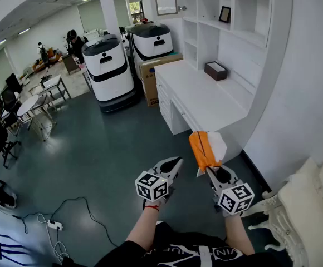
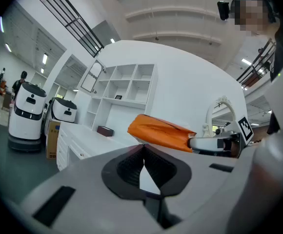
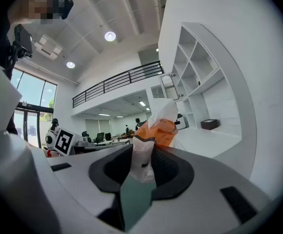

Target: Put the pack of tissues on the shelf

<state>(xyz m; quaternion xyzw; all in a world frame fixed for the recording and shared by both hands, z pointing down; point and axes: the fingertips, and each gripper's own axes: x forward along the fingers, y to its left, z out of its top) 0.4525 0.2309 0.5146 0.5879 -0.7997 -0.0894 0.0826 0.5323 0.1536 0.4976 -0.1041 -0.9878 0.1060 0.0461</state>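
The orange and white pack of tissues (image 1: pixel 205 149) hangs in the air just short of the white counter's near end, with my right gripper (image 1: pixel 213 169) shut on its lower end. In the right gripper view the pack (image 3: pixel 153 135) sticks out from between the pads toward the shelf unit (image 3: pixel 197 82). My left gripper (image 1: pixel 175 164) sits beside it on the left, shut with nothing between its tips (image 2: pixel 143 150). The left gripper view shows the pack (image 2: pixel 158 132) held level by the right gripper. The white shelf unit (image 1: pixel 220 4) rises above the counter (image 1: pixel 206 96).
A dark box (image 1: pixel 215 70) lies on the counter and a small frame (image 1: pixel 225 14) stands in a shelf cell. Two white robots (image 1: pixel 110 71) and a cardboard box (image 1: pixel 150 77) stand left of the counter. A white ornate chair (image 1: pixel 301 216) is at lower right. A cable and power strip (image 1: pixel 53 224) lie on the floor.
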